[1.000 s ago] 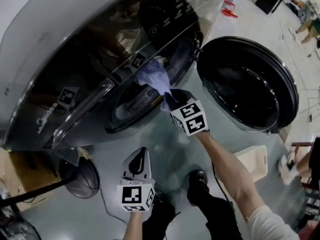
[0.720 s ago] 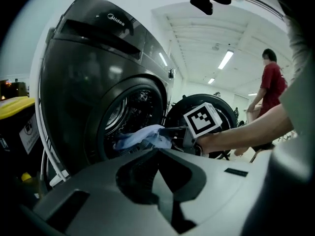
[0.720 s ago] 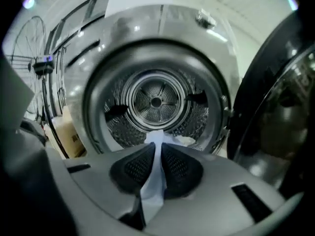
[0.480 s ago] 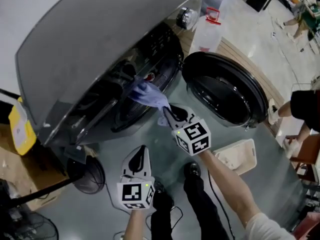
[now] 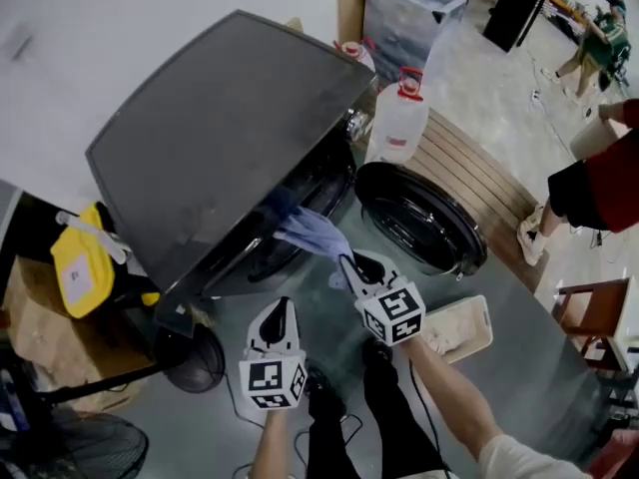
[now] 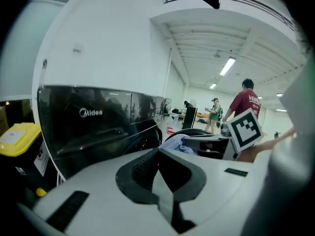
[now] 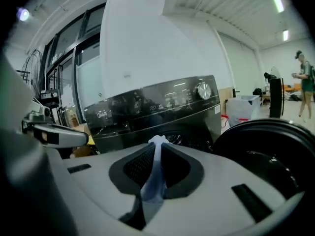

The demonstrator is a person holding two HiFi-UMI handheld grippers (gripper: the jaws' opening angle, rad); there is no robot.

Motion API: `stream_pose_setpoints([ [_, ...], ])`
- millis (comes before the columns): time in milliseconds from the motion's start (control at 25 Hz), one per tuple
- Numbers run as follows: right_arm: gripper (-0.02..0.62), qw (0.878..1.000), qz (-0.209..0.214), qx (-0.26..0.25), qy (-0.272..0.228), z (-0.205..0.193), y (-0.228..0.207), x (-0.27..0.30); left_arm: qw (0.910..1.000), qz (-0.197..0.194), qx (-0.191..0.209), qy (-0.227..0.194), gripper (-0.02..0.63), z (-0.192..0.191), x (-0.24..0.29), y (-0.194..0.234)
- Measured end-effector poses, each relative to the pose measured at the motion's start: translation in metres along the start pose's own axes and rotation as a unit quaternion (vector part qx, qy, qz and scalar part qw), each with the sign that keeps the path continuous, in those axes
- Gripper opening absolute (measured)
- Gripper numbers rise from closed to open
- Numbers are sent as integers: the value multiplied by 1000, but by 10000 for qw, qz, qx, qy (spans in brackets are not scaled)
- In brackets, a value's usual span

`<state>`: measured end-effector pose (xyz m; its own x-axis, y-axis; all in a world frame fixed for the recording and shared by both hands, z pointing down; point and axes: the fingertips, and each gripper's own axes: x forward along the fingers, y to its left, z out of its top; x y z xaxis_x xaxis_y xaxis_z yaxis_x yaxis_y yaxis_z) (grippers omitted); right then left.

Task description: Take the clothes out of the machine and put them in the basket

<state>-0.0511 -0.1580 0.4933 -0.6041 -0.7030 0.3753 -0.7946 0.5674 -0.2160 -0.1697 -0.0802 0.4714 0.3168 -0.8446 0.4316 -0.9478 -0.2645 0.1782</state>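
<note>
A dark grey washing machine (image 5: 220, 138) stands with its round door (image 5: 419, 223) swung open to the right. A light blue garment (image 5: 318, 233) stretches from the drum opening to my right gripper (image 5: 347, 260), which is shut on its end. In the right gripper view the cloth (image 7: 152, 181) runs pinched between the jaws of the right gripper (image 7: 156, 144). My left gripper (image 5: 283, 305) hangs lower left of it, shut and holding nothing; its tips (image 6: 157, 151) point at the machine front. A pale basket (image 5: 459, 327) sits on the floor to the right.
A yellow container (image 5: 80, 267) stands left of the machine, and a fan (image 5: 190, 357) sits on the floor below it. A clear jug with a red cap (image 5: 399, 123) and a slatted wooden pallet (image 5: 479, 178) lie behind the door. People (image 5: 589, 178) stand at right.
The view has pulled up and back from the machine. Both grippers have risen, and the right one has drawn the blue garment further out of the drum.
</note>
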Motion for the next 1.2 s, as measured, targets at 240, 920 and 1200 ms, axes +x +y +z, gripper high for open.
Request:
stream_pose_setpoints([
  [240, 56, 9998, -110, 110, -141, 50, 9, -47, 9999, 127, 79, 27, 18, 48, -27, -13],
  [920, 55, 9887, -213, -287, -1453, 264, 54, -187, 9958, 139, 410, -801, 18, 201, -112, -43],
  [1200, 57, 9804, -602, -553, -1792, 310, 56, -254, 9925, -310, 582, -1031, 18, 248, -117, -79],
])
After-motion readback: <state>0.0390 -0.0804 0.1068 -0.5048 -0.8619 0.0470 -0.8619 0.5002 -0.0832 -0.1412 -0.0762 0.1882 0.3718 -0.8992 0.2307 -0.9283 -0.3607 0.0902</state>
